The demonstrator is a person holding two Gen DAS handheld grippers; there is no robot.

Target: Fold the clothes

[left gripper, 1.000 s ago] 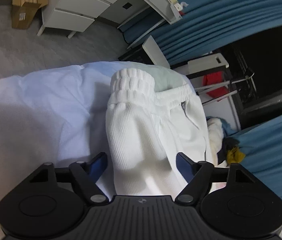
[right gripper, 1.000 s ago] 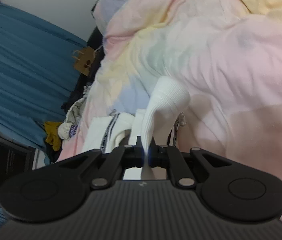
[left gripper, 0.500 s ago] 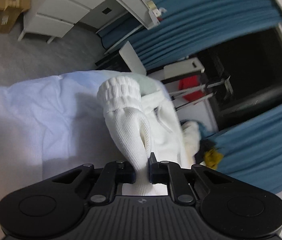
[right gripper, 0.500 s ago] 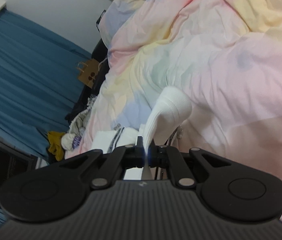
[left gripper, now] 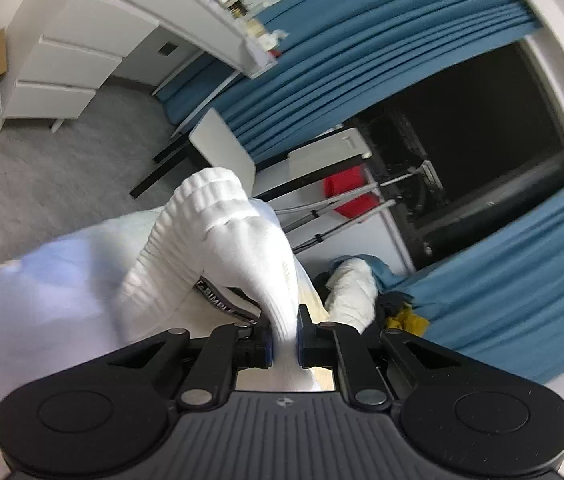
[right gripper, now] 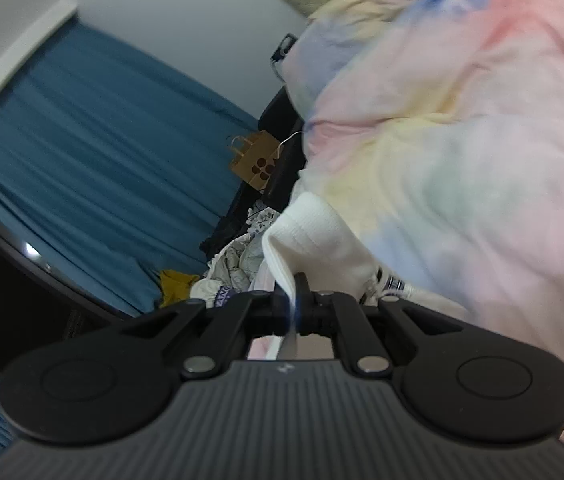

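White ribbed trousers (left gripper: 238,248) hang from my left gripper (left gripper: 285,338), which is shut on a bunched fold of the fabric. The ribbed cuff (left gripper: 212,190) stands up above the pinch, and a dark lettered band shows under the fold. In the right wrist view another part of the same white garment (right gripper: 318,236) is lifted, with my right gripper (right gripper: 292,308) shut on its thin edge. Both pinches are raised off the bed. A drawstring and striped band (right gripper: 392,282) dangle to the right of the jaws.
The pale bed sheet (left gripper: 42,280) lies below left. A pastel tie-dye duvet (right gripper: 462,140) covers the bed at right. A heap of clothes (left gripper: 354,292) sits at the bed's edge by blue curtains (left gripper: 382,60). White drawers (left gripper: 54,72), a white chair (left gripper: 222,148) and a paper bag (right gripper: 256,164) stand around.
The left jaws closed on the white trousers, which lay between them a second ago. Both grippers then rose, pulling the garment up off the bed; the room swung into view.
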